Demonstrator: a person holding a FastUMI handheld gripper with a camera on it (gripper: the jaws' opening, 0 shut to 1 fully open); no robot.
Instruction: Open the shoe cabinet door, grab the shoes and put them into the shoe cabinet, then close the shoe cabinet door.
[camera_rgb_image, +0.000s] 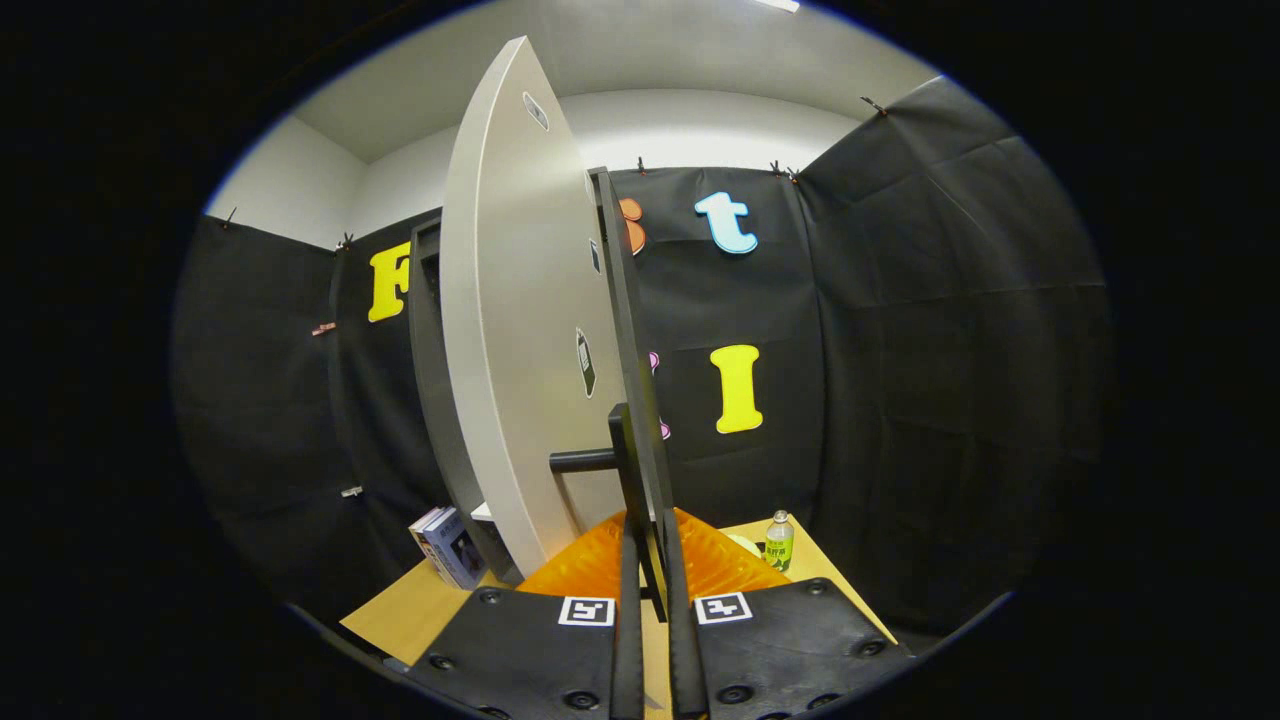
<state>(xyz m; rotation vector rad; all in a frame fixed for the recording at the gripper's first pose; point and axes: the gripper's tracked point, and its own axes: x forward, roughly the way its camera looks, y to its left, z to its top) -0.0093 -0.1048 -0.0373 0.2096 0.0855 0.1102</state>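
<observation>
Grey panel, edge-on: we list the door first. It stands swung out from the dark cabinet, its free edge turned toward us and its long axis upright. A dark handle juts from the door's inner face; its bar runs level, then drops as a vertical grip directly ahead of the fingers.

Gripper: fingers drawn narrow, nearly parallel, with the handle's lower end and the door edge running down between them. We cannot tell whether both fingers press on the handle, since the contact lies too close to read.

Table: pale wood, carrying the cabinet. Books lean at the cabinet's foot, left of the door. A bottle stands beyond the right finger, near the table's far corner.

Shoes: we cannot identify any.

Judgement: the door step looks well along, the door being open far enough to show its face. The relation that matters next is plain. The door and handle lie straight ahead, upright, in line with the fingers, so any release or pull runs along that axis.
</observation>
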